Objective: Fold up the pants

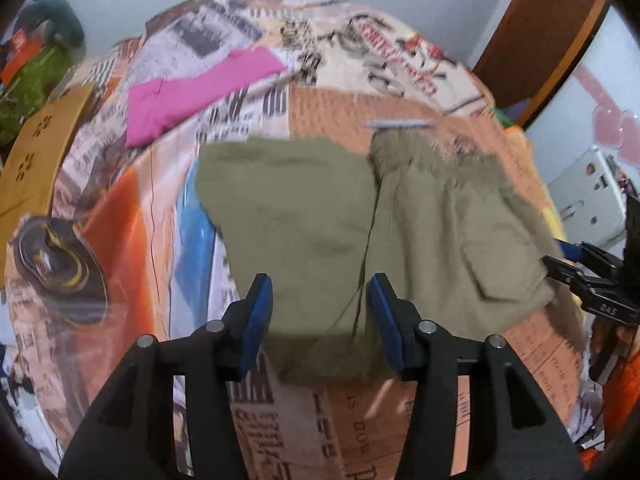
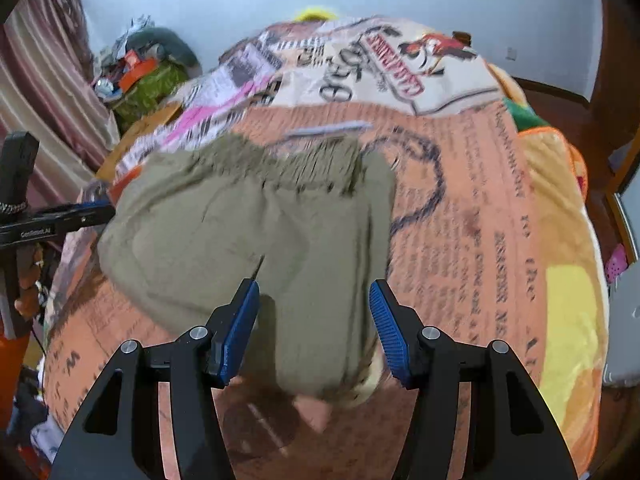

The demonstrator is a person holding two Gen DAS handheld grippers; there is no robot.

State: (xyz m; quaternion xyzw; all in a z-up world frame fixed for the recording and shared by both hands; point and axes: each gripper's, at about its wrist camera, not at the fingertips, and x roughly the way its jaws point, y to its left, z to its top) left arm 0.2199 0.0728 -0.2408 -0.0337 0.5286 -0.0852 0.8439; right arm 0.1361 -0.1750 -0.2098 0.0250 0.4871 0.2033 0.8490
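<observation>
Olive pants point(image 1: 360, 220) lie folded in a bundle mid-bed on the printed blanket point(image 1: 320, 92), near its front edge. Left gripper point(image 1: 320, 320) & right gripper point(image 2: 314, 328) both spread wide over pants, pinching nothing. Pink cloth point(image 1: 192, 96) toward blanket's far left.

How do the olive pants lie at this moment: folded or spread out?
Folded. The olive pants form a compact block on the printed bedspread, one layer lapping over another, no legs stretched out.
</observation>
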